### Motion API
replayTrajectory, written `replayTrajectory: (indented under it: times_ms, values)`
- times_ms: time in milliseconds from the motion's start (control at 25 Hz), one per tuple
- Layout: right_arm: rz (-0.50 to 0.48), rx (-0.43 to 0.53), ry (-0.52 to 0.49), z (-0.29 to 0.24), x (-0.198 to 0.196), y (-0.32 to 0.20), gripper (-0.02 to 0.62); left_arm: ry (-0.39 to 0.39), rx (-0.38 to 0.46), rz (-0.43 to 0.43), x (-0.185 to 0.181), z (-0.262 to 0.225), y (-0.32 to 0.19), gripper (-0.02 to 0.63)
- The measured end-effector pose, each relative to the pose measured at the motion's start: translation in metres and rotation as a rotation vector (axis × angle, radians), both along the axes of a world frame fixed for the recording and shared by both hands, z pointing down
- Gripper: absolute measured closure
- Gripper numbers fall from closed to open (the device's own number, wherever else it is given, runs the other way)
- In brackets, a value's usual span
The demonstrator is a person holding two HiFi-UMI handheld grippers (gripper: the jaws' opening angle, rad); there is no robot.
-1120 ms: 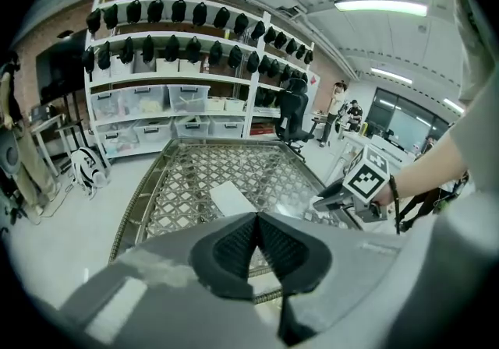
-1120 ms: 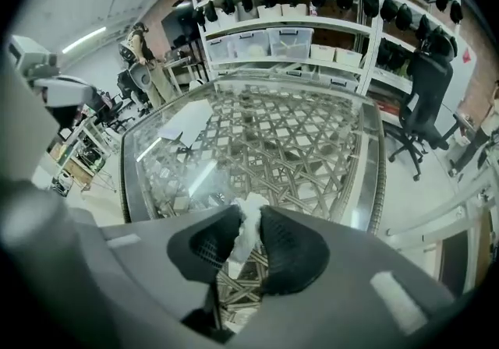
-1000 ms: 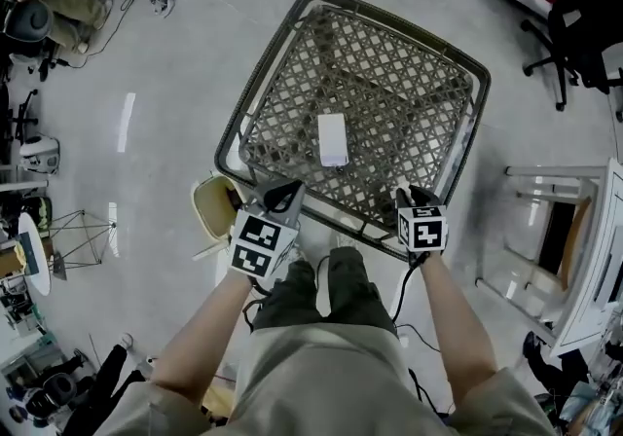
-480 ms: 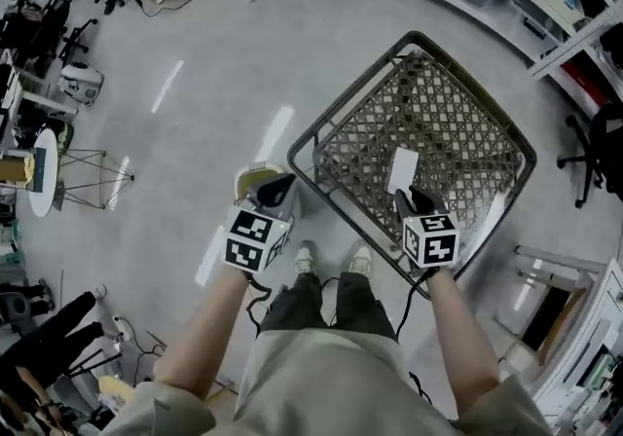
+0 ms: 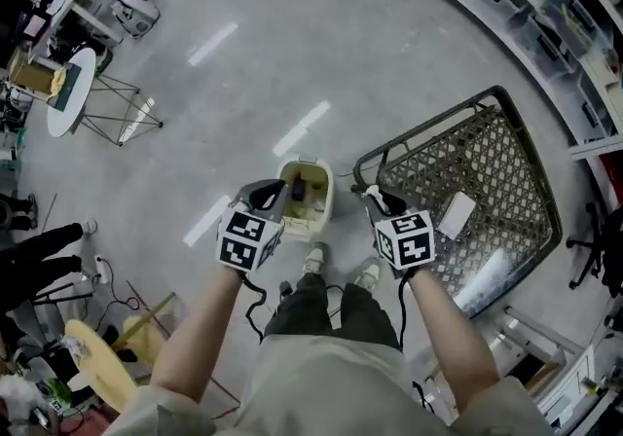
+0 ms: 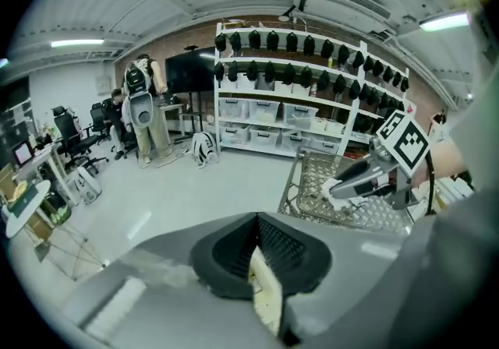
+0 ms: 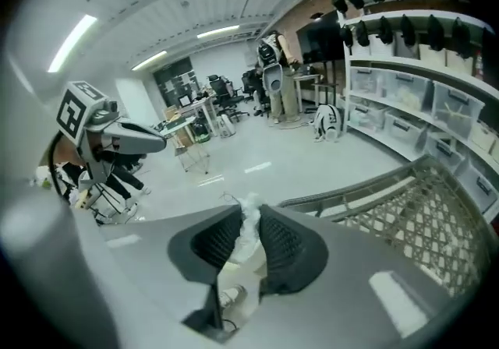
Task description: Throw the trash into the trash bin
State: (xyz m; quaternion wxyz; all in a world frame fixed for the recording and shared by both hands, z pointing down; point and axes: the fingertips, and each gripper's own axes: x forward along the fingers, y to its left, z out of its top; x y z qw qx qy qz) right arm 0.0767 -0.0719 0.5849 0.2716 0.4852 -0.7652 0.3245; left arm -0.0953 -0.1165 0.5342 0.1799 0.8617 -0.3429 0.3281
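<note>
Right tongs (image 7: 251, 213) clamped on a crumpled white paper wad (image 7: 243, 250), just right of the bin. Left tongs (image 6: 256, 219) closed, ribbed black pads together. Rounded cream bin (image 5: 316, 169) on grey floor (image 5: 195, 132) between both tongs. Wire-mesh cart (image 5: 428, 127) beside it, flat white packet (image 5: 457, 213) inside.

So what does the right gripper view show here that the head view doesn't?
Only the right gripper view shows the grip itself: the right gripper is shut on crumpled white trash. Only the head view shows the flat white item lying in the wire cart, and the person's arms and legs. Both views show the wire cart and the left gripper.
</note>
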Motion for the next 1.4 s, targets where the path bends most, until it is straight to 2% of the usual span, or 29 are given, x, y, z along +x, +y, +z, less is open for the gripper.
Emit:
replayTrajectory:
  times_ms: [160, 400, 560, 680, 840, 960, 1080, 1240, 1400]
  values:
    - [-0.08, -0.042, 0.0, 0.029, -0.052, -0.02, 0.515, 0.007, -0.055, -0.066, -0.039, 0.027, -0.003, 0.604]
    - [-0.214, -0.126, -0.009, 0.083, -0.122, -0.03, 0.514, -0.021, -0.116, -0.078, -0.083, 0.082, -0.003, 0.604]
    - [-0.285, -0.179, 0.0, 0.124, -0.15, -0.035, 0.514, -0.028, -0.136, -0.096, -0.112, 0.113, -0.009, 0.604]
    - [-0.338, -0.21, 0.039, 0.158, -0.163, -0.042, 0.514, -0.045, -0.163, -0.118, -0.135, 0.142, -0.016, 0.604]
    - [-0.377, -0.257, 0.061, 0.201, -0.176, -0.046, 0.499, -0.044, -0.206, -0.123, -0.148, 0.18, -0.014, 0.604]
    - [-0.394, -0.284, 0.085, 0.229, -0.181, -0.045, 0.46, -0.023, -0.247, -0.15, -0.151, 0.201, -0.009, 0.604]
    - [-0.396, -0.308, 0.103, 0.248, -0.181, -0.041, 0.386, -0.008, -0.275, -0.162, -0.152, 0.213, -0.003, 0.604]
    - [-0.369, -0.307, 0.104, 0.249, -0.177, -0.042, 0.36, -0.01, -0.282, -0.169, -0.158, 0.22, 0.003, 0.604]
    - [-0.329, -0.268, 0.082, 0.222, -0.166, -0.047, 0.357, 0.01, -0.262, -0.192, -0.16, 0.204, 0.001, 0.604]
